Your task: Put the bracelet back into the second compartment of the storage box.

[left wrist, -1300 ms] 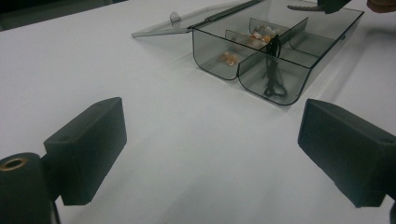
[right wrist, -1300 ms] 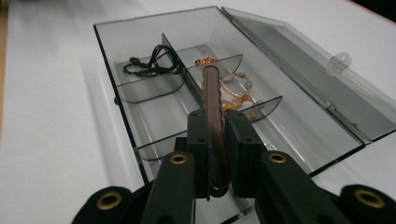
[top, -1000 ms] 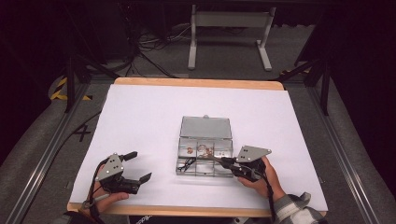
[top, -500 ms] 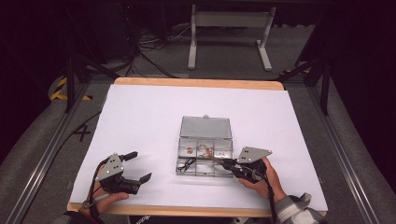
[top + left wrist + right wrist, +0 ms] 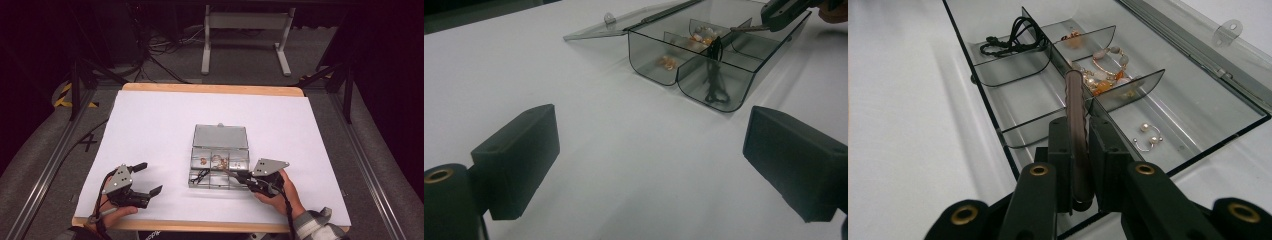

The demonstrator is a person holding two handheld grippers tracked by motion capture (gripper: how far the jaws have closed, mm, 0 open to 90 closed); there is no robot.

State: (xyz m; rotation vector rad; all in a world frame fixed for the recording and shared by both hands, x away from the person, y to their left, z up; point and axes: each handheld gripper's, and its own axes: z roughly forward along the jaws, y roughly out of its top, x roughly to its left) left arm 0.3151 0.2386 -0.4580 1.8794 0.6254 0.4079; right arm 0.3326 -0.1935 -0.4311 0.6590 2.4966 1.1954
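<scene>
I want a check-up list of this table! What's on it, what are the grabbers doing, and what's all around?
Surface: white table, bare apart from the box.
Job's things: clear compartment box, lid open; beaded bracelet, black cord, pearl ring inside.
Clutter: nothing seen.
Grippers: right gripper shut on a thin brown stick reaching over the box; left gripper open, holding nothing.
Cables: tangle on the floor beyond the table.
Surroundings: dark room, grey metal stand.
</scene>
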